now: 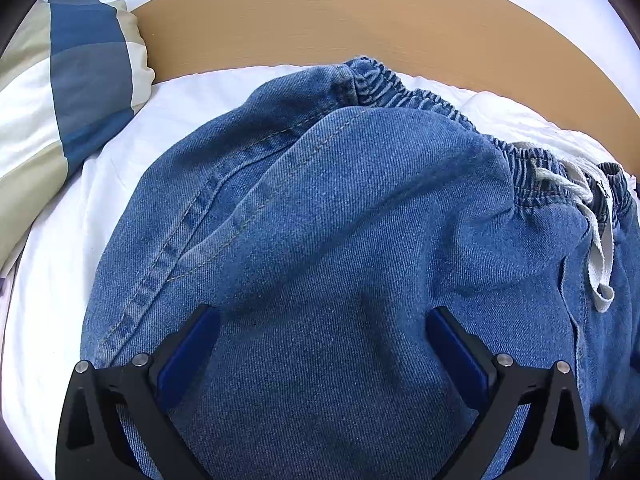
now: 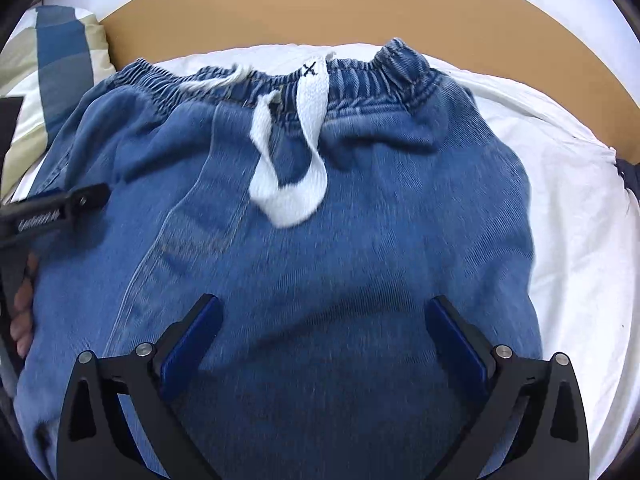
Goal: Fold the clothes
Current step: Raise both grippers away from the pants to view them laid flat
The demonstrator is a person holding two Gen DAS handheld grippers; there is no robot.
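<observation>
Denim trousers [image 1: 340,240] directly under both spread, empty grippers, left gripper [image 1: 322,344] and right gripper [image 2: 324,336]; elastic waistband [image 2: 360,80] beyond fingertips, legs toward wrists.

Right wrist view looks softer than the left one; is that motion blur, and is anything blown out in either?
Right wrist view: jeans and drawstring are smeared, its own gripper sharp, so likely motion blur. Left wrist view: denim weave on the jeans is crisp. Both views: white sheet nearly blown out, headboard bowed by the fisheye, dark corners.
</observation>
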